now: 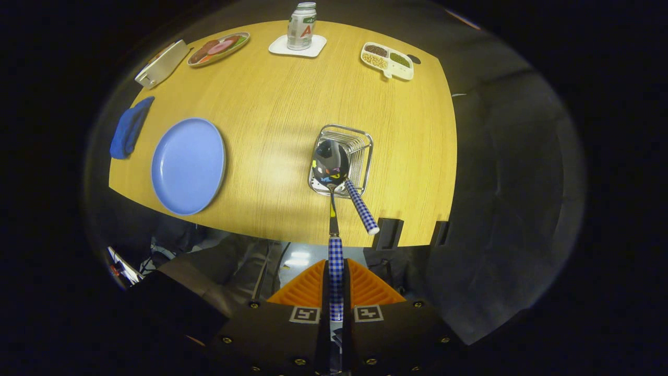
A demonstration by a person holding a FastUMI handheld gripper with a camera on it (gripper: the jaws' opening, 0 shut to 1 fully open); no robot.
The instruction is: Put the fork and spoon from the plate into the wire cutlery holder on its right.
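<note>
My gripper (335,284) is shut on the spoon (331,156), clamping its blue-checked handle between both fingers. The spoon points straight ahead, and its shiny bowl hangs over the wire cutlery holder (361,140) on the wooden table (271,104). A second utensil with a blue-checked handle (361,206), the fork, stands tilted inside the holder, its handle leaning out toward me. The blue plate (188,165) lies to the left of the holder with nothing on it.
A blue cloth (129,128) lies left of the plate. At the far side stand a white box (162,63), a patterned plate (218,48), a can on a white coaster (301,26) and a divided snack tray (387,60).
</note>
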